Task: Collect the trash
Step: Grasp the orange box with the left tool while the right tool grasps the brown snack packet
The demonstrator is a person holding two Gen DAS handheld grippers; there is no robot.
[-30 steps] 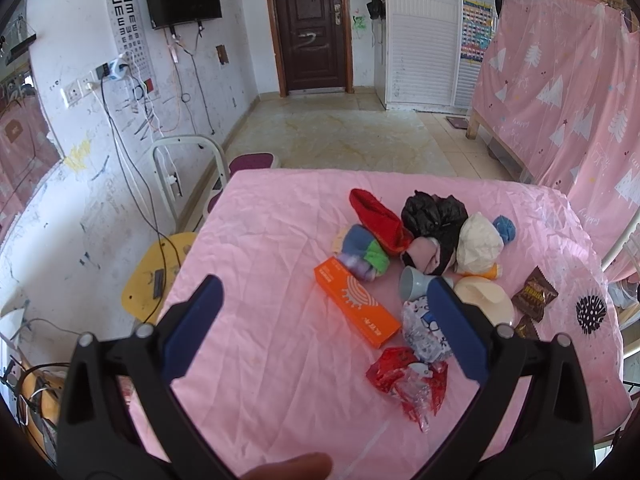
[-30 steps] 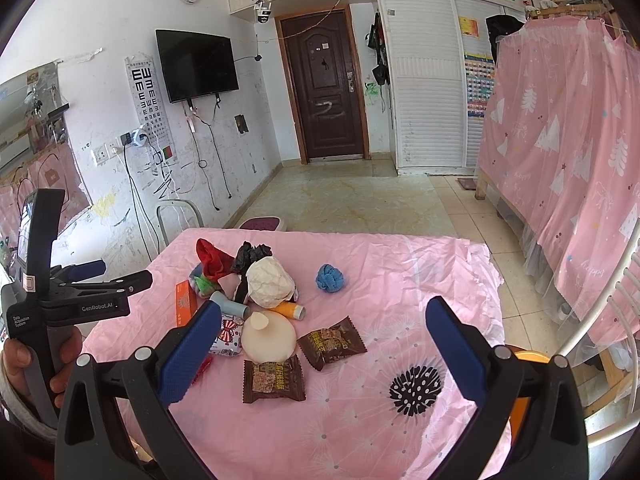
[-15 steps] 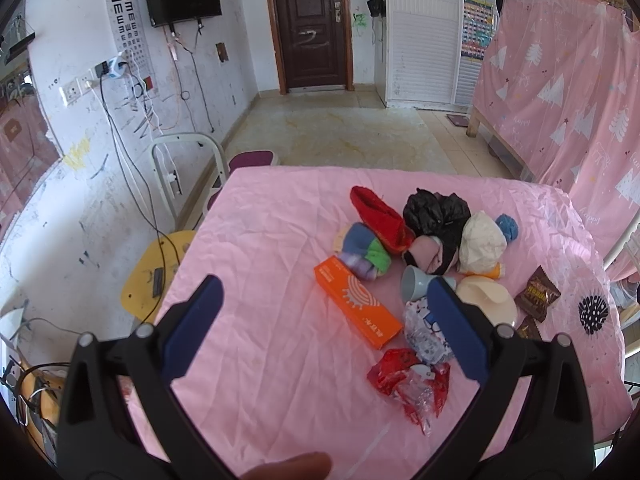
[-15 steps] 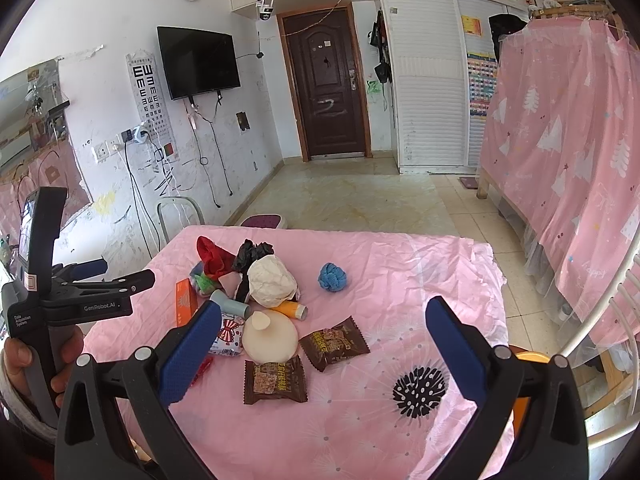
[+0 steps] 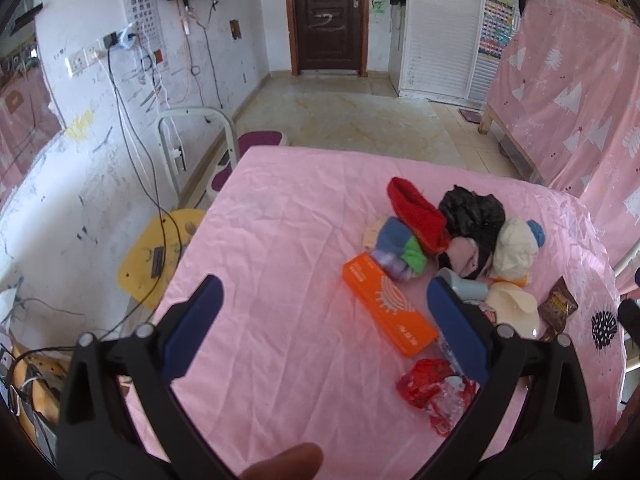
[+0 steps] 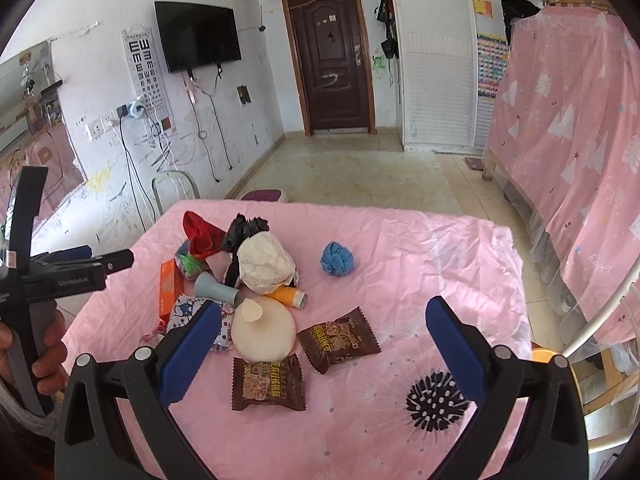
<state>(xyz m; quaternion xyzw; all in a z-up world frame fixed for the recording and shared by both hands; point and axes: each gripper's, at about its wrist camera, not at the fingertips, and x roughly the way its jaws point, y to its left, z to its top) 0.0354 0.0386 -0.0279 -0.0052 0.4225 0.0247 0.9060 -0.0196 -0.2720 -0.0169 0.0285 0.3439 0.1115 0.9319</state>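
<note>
Litter lies heaped on a pink-covered table [image 5: 288,240]: an orange box [image 5: 388,309], a red crinkled wrapper [image 5: 434,386], a black plastic bag [image 5: 472,210], a red cloth [image 5: 416,210], a cream lump [image 6: 266,264]. Two brown snack packets [image 6: 338,338] [image 6: 268,382] lie near my right gripper [image 6: 322,350], which hovers open above them. My left gripper [image 5: 322,322] hangs open over the table's near left part, short of the orange box. Nothing is held by either gripper.
A blue yarn ball [image 6: 337,259], a grey cup [image 6: 218,289], an orange tube [image 6: 290,296] and a round cream disc [image 6: 264,332] sit among the pile. A yellow stool [image 5: 160,256] and white metal chair frame [image 5: 196,136] stand left of the table. Pink curtain [image 6: 568,128] at right.
Both grippers have drifted slightly; the table items sit a little nearer and lower in the left wrist view. Nothing was grasped or moved.
</note>
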